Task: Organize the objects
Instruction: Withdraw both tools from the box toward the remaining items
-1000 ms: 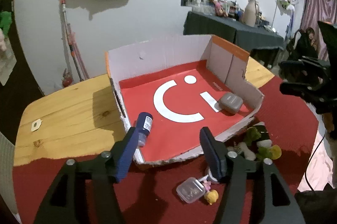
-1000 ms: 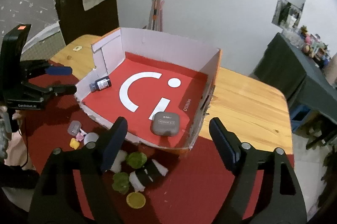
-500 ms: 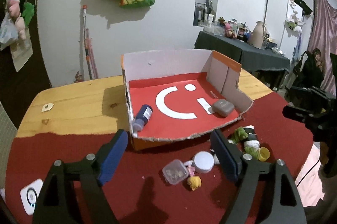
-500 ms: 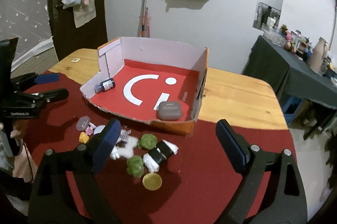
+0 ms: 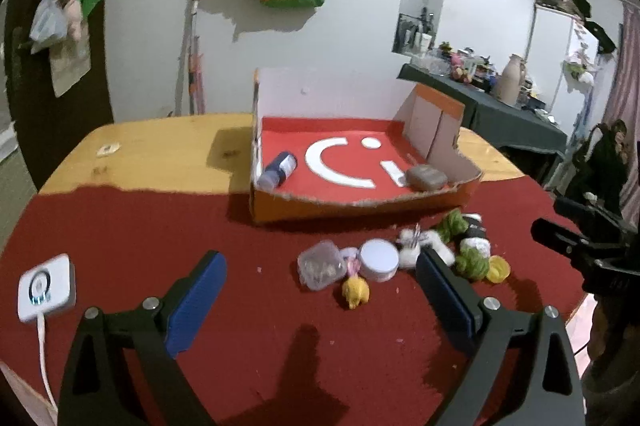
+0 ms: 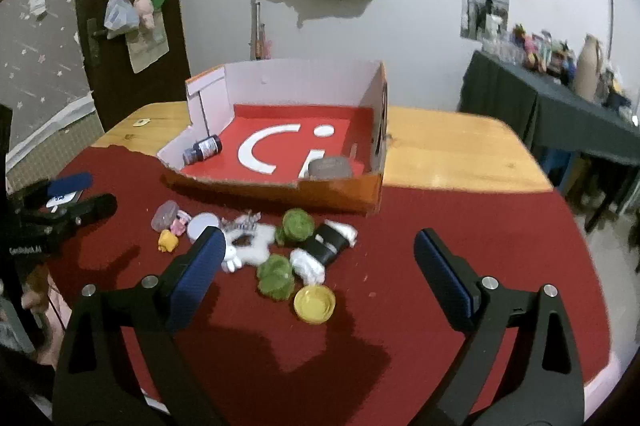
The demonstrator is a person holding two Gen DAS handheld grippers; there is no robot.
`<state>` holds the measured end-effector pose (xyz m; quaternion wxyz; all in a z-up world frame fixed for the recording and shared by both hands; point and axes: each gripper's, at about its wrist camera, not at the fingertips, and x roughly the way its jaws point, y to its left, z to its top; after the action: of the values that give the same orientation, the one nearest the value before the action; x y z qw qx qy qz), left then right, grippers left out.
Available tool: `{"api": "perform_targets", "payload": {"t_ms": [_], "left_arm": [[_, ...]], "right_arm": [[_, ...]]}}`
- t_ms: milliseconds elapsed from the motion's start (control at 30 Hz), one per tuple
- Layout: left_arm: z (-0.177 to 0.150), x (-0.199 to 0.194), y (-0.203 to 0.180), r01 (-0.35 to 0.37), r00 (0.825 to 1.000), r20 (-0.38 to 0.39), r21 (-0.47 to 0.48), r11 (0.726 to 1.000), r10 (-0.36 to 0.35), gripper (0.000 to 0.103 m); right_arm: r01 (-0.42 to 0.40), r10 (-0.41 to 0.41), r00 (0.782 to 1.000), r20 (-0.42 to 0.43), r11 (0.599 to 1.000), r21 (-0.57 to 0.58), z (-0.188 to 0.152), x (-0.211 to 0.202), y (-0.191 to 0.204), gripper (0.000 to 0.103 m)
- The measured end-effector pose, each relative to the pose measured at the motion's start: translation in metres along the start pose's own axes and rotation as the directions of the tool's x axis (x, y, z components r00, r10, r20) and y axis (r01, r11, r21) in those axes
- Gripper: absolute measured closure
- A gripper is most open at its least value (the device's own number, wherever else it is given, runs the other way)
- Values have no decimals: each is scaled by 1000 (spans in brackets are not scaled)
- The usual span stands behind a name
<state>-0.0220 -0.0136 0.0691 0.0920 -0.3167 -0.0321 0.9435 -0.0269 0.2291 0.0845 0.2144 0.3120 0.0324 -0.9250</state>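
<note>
Both grippers [image 5: 320, 278] [image 6: 318, 250] wide apart above cloth [image 5: 160, 234].

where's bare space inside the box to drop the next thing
Inside the box, the red floor between the blue bottle by one side wall and the grey case at the torn front edge is bare, back to the rear wall. It is crowded outside: the toy pile fills the red cloth along the box front.

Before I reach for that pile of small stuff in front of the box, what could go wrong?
The items are crowded: the round white tin, clear case and yellow toy touch or nearly touch, so closing on one may shove or drag its neighbours. The yellow cap lies flat and low, so the fingers could slip over it. The box's torn front edge could snag anything carried in low.
</note>
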Motion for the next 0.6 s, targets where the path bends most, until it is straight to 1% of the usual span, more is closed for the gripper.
{"api": "perform_targets", "payload": {"t_ms": [167, 367, 467, 600], "left_arm": [[-22, 7, -2, -6, 1000, -23, -34, 999, 5, 3], [-46, 24, -6, -12, 996, -91, -52, 999, 7, 3], [-50, 30, -8, -13, 994, -111, -50, 999, 7, 3], [-50, 31, -9, -18, 994, -110, -47, 999, 13, 3]], "right_arm": [[30, -29, 999, -29, 999, 30, -20, 13, 2, 6], [-1, 7, 995, -99, 998, 61, -41, 33, 5, 6], [3, 4, 993, -116, 998, 56, -46, 37, 7, 6], [15, -8, 993, -117, 998, 58, -47, 37, 5, 6]]}}
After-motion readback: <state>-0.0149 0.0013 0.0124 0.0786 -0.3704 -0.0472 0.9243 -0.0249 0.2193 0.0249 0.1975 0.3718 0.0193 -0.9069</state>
